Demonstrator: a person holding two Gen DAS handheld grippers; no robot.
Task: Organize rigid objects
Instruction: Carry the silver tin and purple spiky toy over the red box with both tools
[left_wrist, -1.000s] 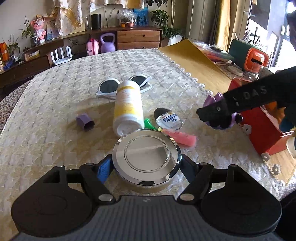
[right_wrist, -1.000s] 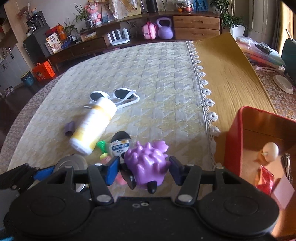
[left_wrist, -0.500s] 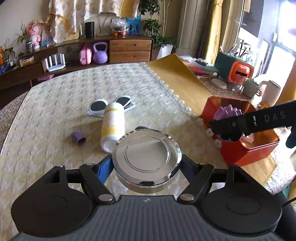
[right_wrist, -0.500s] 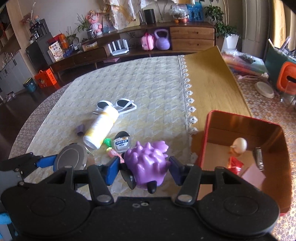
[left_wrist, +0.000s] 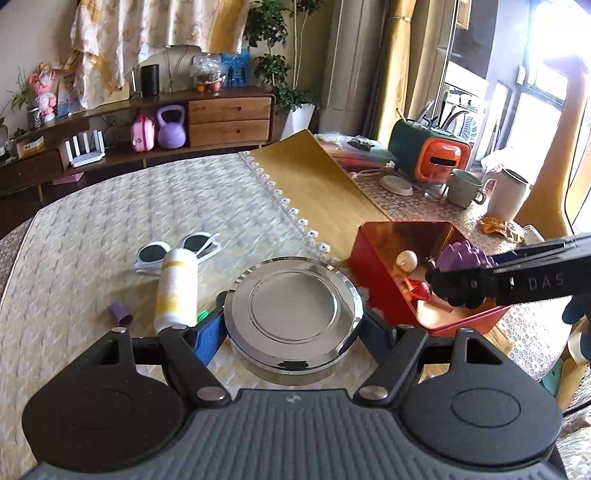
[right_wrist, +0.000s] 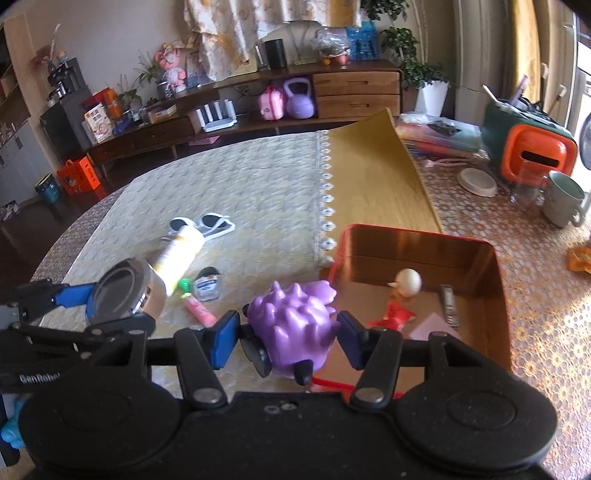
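My left gripper (left_wrist: 293, 325) is shut on a round silver tin (left_wrist: 293, 304) and holds it above the table, left of the red box (left_wrist: 373, 258). The tin also shows in the right wrist view (right_wrist: 123, 291). My right gripper (right_wrist: 288, 332) is shut on a purple spiky toy (right_wrist: 291, 321) over the near left edge of the red box (right_wrist: 498, 295). The toy shows over the box in the left wrist view (left_wrist: 461, 254). On the cloth lie a white and yellow bottle (left_wrist: 175, 288), white sunglasses (left_wrist: 177, 249) and a small purple cap (left_wrist: 120, 312).
Inside the box are a small figure with a white head (right_wrist: 406, 282), a red toy (right_wrist: 393, 317) and a metal clip (right_wrist: 448, 304). A pink tube (right_wrist: 199, 310) and a small clear bottle (right_wrist: 208, 286) lie on the cloth. Mugs (left_wrist: 463, 188) and an orange appliance (left_wrist: 439, 157) stand behind.
Both grippers rose and moved right toward the red box. The purple toy now hangs over the box's edge, and the tin has come closer to the box.
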